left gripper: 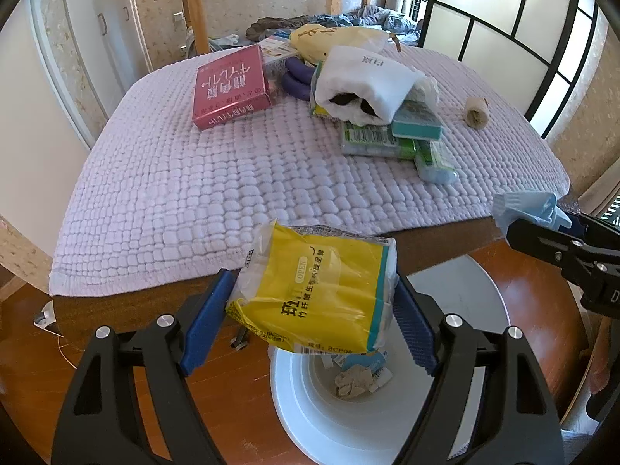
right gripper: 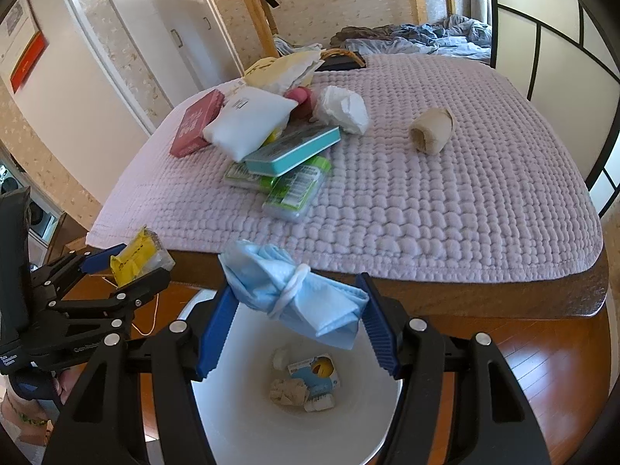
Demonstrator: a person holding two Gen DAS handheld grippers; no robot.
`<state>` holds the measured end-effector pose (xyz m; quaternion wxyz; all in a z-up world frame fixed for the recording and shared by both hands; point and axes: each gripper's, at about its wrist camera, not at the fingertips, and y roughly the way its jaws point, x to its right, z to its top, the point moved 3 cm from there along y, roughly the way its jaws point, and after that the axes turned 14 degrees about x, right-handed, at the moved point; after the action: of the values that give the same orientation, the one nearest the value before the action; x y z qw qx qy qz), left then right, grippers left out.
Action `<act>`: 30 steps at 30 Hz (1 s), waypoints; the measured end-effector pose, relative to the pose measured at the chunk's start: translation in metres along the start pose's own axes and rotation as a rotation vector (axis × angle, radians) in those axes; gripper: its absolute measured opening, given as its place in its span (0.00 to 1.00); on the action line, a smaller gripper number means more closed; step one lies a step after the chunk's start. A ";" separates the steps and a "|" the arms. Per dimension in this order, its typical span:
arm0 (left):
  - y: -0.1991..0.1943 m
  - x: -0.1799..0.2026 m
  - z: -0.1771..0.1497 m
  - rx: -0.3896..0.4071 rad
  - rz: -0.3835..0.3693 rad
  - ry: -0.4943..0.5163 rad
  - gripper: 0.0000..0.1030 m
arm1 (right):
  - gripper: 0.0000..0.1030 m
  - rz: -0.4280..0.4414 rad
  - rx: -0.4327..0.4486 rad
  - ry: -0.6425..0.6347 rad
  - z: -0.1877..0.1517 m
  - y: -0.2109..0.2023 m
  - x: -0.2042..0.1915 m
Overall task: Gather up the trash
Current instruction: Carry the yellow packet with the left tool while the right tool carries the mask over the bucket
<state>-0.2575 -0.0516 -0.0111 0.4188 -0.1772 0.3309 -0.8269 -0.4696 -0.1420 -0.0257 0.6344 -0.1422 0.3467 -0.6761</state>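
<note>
- Left wrist view: the left gripper [left gripper: 314, 306] has its blue fingers [left gripper: 205, 321] pinching a yellow tissue pack [left gripper: 317, 290] at lower centre, held in the air above the near rim of a white trash bin [left gripper: 310, 418].
- Right wrist view: the right gripper [right gripper: 298, 321] has its fingers [right gripper: 217, 329] clamped on a crumpled blue face mask [right gripper: 294, 290], which hangs over the open mouth of the same bin at bottom centre.
- Done so far, as I judge it: the bin already holds a crumpled paper wad [right gripper: 288, 391] and a small blue-and-yellow wrapper [right gripper: 316, 376] at its bottom, and two more pieces are lifted clear of the bed [right gripper: 426, 209] and poised for dropping.
- Neither held item is in the bin yet.
- Left on the lavender quilt, in the upper middle of the frame: a cardboard tube [right gripper: 432, 130] lying apart at right, a crumpled white tissue [right gripper: 343, 110], a white pouch [right gripper: 252, 122], a teal tin [right gripper: 292, 151], green packs [right gripper: 294, 192] and a red box [right gripper: 195, 124] in a loose pile.
- Which of these count as trash I cannot say for certain; the tube and tissue look the likeliest, so the job seems roughly midway.
</note>
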 end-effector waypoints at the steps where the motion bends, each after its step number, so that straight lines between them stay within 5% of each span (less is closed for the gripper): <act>1: -0.001 0.001 -0.001 -0.002 -0.002 0.000 0.79 | 0.59 0.001 -0.001 -0.002 -0.002 -0.002 -0.002; 30: -0.010 0.018 -0.032 -0.053 -0.039 0.036 0.79 | 0.59 0.007 -0.056 -0.022 -0.054 -0.033 -0.031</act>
<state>-0.2922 -0.0487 -0.0267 0.3918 -0.1798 0.3565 -0.8289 -0.5241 -0.0981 -0.0353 0.6361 -0.1663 0.3591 -0.6624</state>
